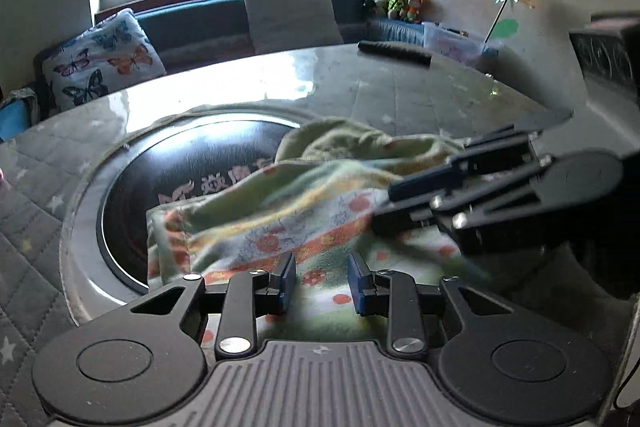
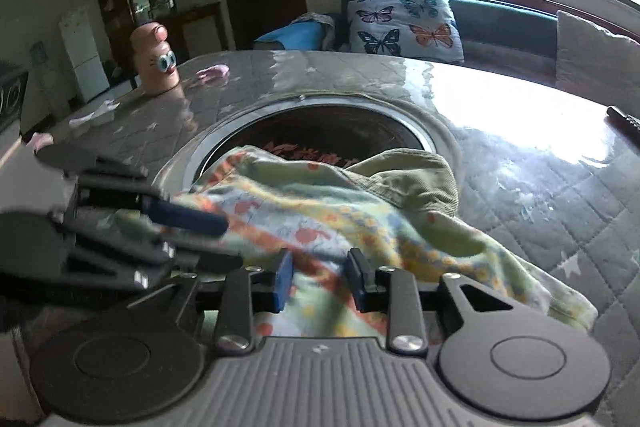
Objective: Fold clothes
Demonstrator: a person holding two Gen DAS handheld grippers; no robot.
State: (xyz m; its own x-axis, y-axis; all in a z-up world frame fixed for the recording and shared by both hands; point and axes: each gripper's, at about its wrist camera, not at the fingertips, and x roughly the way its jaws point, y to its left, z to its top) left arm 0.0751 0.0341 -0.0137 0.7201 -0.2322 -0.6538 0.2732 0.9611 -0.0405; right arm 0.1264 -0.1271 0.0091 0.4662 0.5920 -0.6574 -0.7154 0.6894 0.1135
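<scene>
The garment (image 1: 304,211), a soft cloth with green ground, orange dots and yellow and blue bands, lies bunched at the near edge of the bench (image 1: 400,83). One part of it hangs over the round dark inset (image 1: 168,179) in the middle of the bench, and an olive ribbed part (image 2: 404,175) is turned up at its far side. It is not flat and it is not a neat packet; folds run across it in several directions.

My left claw (image 1: 322,281) is over the near part of the cloth with its jaws apart, and nothing is between them. My right claw (image 2: 320,279) is the same: released, jaws apart, the cloth only below it. In the left wrist view the right claw comes in from the right side, just above the cloth; whether its tips touch the cloth I cannot tell.

I judge that the step in hand is to take hold of the cloth, either to spread it or to lay one more fold; the pictures fit both. The next move needs each claw to find one single edge or corner, not a thick bunch, and to close on it firmly, because this soft cloth slips and drags easily.
</scene>
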